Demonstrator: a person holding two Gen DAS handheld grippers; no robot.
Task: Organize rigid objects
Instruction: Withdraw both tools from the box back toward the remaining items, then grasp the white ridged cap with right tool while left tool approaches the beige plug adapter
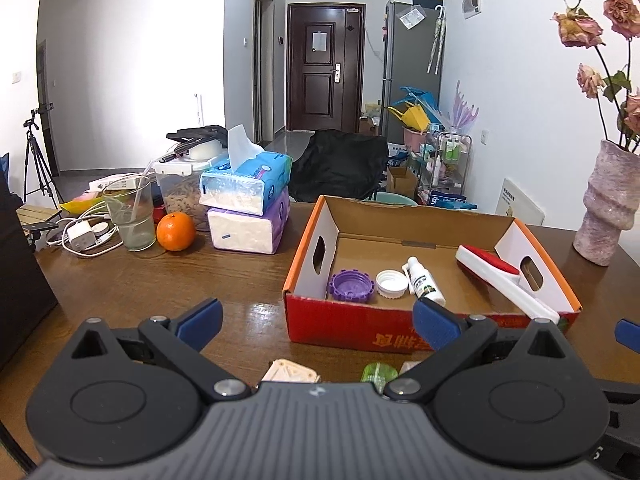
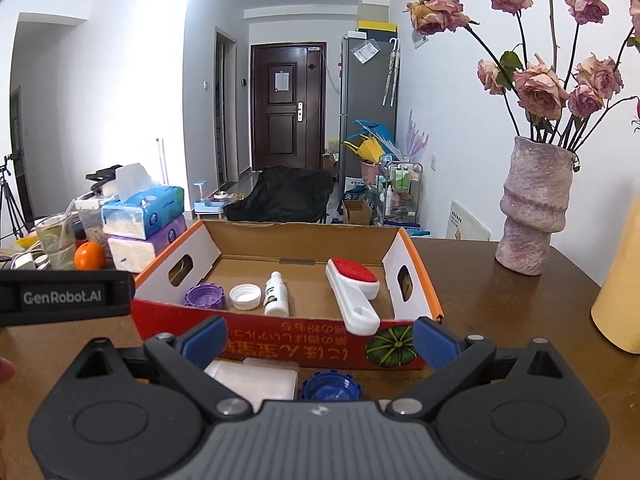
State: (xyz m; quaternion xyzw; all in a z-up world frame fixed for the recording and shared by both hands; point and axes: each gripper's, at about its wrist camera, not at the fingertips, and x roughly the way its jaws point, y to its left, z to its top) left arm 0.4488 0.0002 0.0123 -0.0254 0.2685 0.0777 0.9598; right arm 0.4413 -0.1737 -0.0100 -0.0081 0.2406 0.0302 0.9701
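Left gripper point(image 1: 318, 322): jaws spread wide, holding nothing, positioned above the desk point(image 1: 140, 288) in front of the cardboard box point(image 1: 360, 330). Right gripper point(image 2: 320, 340): jaws spread wide, holding nothing, facing the box front wall. Box contents, left to right: purple cap point(image 2: 203, 295), white cap point(image 2: 245, 297), small white bottle point(image 2: 276, 295) lying on its side, and red-and-white brush point(image 2: 354, 294) with its handle resting on the front rim. On the desk just before the box: blue cap point(image 2: 330, 387), white pad point(image 2: 252, 378), beige piece point(image 1: 291, 372) and green item point(image 1: 378, 372), all partly hidden by the grippers.
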